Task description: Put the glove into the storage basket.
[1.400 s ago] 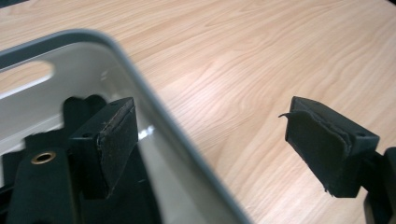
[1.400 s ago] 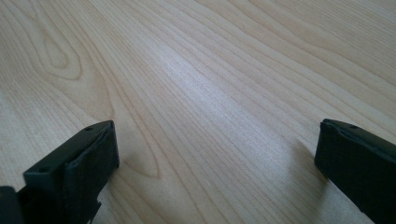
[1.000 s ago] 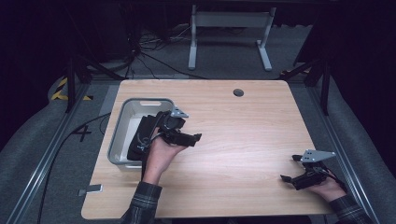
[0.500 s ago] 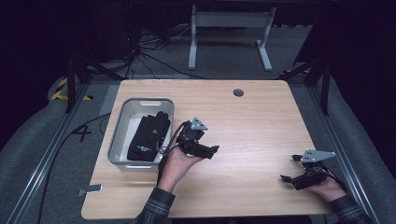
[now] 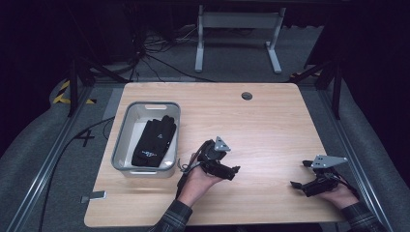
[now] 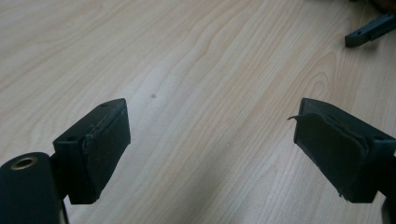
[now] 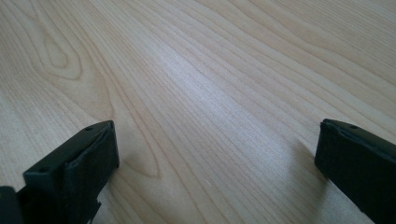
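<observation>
In the high view, a black glove (image 5: 153,141) lay in the grey bin (image 5: 123,140) at centre-left, its long axis running from lower left to upper right with the fingers toward the bin's far end; the left hand-held gripper (image 5: 234,171) lay to the lower right of the bin, nearer the glove and pointing away from it, while the right hand-held gripper (image 5: 296,185) rested on the worktop (image 5: 270,125) at lower right, well apart. In the left gripper view, its jaws had just been opening and stood wide with nothing between them, bare wood beneath. In the right gripper view, those jaws stood wide apart and empty over the wood.
</observation>
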